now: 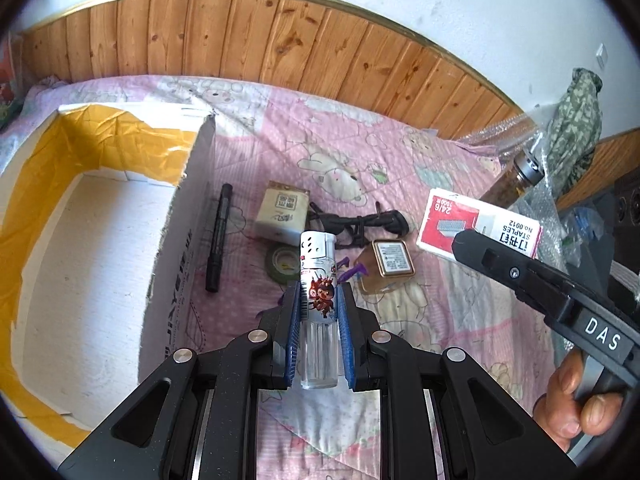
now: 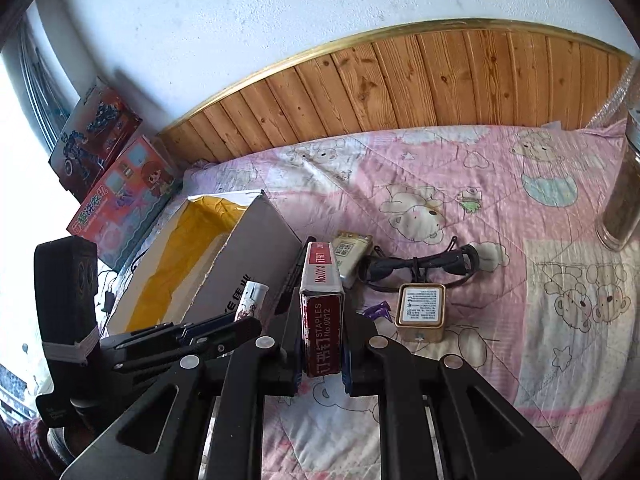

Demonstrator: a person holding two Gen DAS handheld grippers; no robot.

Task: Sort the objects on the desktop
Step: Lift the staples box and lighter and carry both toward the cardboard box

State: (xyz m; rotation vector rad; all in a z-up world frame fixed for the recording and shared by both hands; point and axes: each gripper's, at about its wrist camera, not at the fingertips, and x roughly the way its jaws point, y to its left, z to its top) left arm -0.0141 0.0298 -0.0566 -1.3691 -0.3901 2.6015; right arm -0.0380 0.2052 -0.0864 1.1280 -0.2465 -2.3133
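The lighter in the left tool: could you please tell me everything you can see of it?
The lighter is a slim upright cylinder with a clear, apparently plastic lower body and a white perforated metal-looking cap. A wrap with a red-brown cartoon figure and a barcode covers its middle. The left tool is shut on it, blue pads pressing both sides, holding it above the pink quilt, just right of the open cardboard box. Nothing else touches it.

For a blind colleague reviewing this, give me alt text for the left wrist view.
The left gripper clamps a clear lighter above a pink quilt, beside an open cardboard box. At right, the right gripper holds a staples box.
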